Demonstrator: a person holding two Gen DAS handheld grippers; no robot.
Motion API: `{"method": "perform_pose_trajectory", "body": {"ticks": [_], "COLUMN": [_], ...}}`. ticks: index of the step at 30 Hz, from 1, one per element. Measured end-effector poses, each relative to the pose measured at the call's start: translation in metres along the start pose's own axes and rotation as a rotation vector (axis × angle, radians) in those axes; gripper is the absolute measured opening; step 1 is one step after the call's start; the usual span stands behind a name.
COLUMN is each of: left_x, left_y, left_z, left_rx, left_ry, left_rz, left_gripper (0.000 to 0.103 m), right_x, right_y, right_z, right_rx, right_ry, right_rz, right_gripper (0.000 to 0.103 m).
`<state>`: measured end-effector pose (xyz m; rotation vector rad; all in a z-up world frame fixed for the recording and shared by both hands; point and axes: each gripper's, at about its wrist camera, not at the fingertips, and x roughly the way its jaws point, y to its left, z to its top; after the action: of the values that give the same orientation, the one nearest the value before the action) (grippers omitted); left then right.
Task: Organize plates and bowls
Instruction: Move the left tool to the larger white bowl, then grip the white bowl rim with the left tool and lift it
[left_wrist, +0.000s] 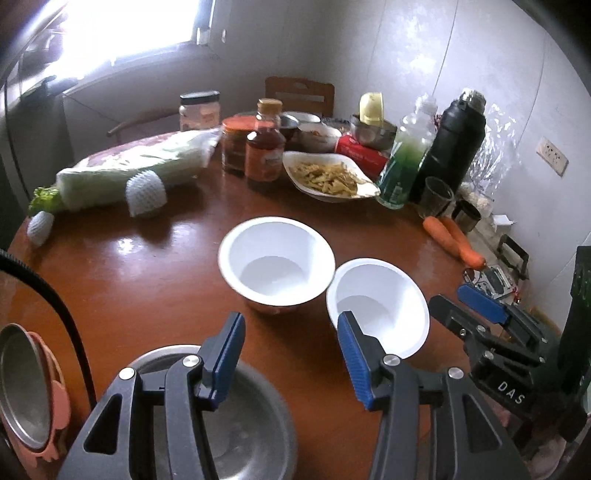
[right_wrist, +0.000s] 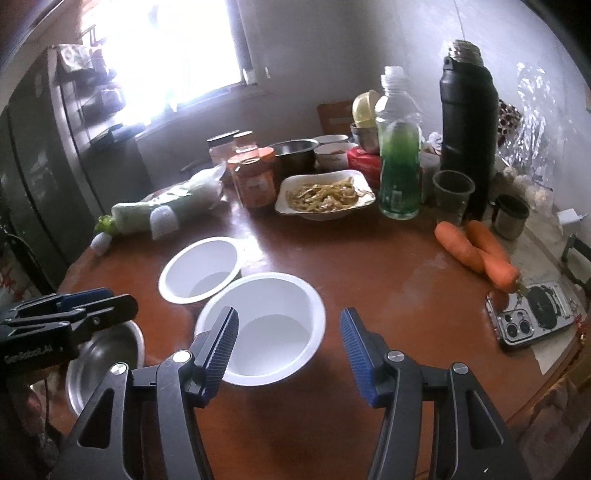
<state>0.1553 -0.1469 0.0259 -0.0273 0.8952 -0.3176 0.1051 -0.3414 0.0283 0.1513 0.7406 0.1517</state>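
Toward the near edge of the round desk (left_wrist: 147, 280), two white bowls (right_wrist: 260, 328) sit side by side, unstacked, with steel bowls (left_wrist: 236, 417) beside them, so sorting seems barely begun. Both claws, left (left_wrist: 291, 362) and right (right_wrist: 288, 350), hover part-open, holding nothing. Carrots (right_wrist: 476, 247) and a phone (right_wrist: 535, 317) crowd the right edge.
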Motion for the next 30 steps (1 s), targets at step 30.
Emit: {"method": "perform_pose_trajectory", "body": {"ticks": [30], "left_x": [0.079], "left_y": [-0.032], "left_z": [0.006], "left_rx": [-0.019], "left_ry": [0.190], "left_rz": [-0.023], "left_gripper": [0.050], "right_x": [0.059], "right_y": [-0.025], "right_z": [-0.002], "right_rx": [-0.026], "right_ry": [0.135], "right_rz": [0.025], "right_gripper": [0.045]}}
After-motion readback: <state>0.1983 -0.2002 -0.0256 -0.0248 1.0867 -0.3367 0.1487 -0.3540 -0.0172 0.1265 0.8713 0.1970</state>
